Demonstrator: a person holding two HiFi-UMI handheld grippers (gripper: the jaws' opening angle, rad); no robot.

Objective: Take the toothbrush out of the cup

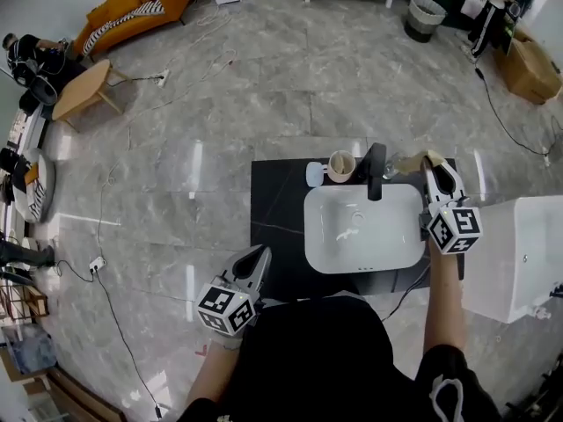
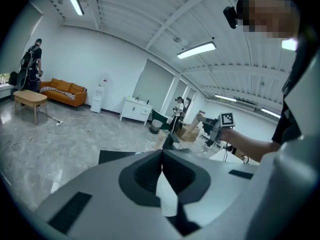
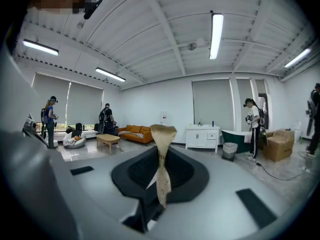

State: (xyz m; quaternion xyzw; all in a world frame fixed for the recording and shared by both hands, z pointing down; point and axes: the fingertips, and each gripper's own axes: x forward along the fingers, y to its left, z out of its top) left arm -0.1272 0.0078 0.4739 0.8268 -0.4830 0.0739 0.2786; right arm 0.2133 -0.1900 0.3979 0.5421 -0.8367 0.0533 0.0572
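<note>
A beige cup (image 1: 340, 166) stands on the black counter (image 1: 275, 218) behind the sink, left of the faucet. In the head view my right gripper (image 1: 433, 162) is raised at the sink's far right corner, well away from the cup, and is shut on a tan toothbrush (image 1: 407, 162) that sticks out to the left. The right gripper view shows the toothbrush (image 3: 161, 170) pinched upright between the pads of my right gripper (image 3: 161, 153), high above the floor. My left gripper (image 1: 259, 258) hovers at the counter's near left edge; its jaws (image 2: 161, 155) are shut with nothing in them.
A white basin (image 1: 365, 229) fills the counter's middle, with a black faucet (image 1: 376, 172) behind it. A small pale blue object (image 1: 314, 174) lies left of the cup. A white unit (image 1: 519, 253) stands to the right. Cables run across the marble floor.
</note>
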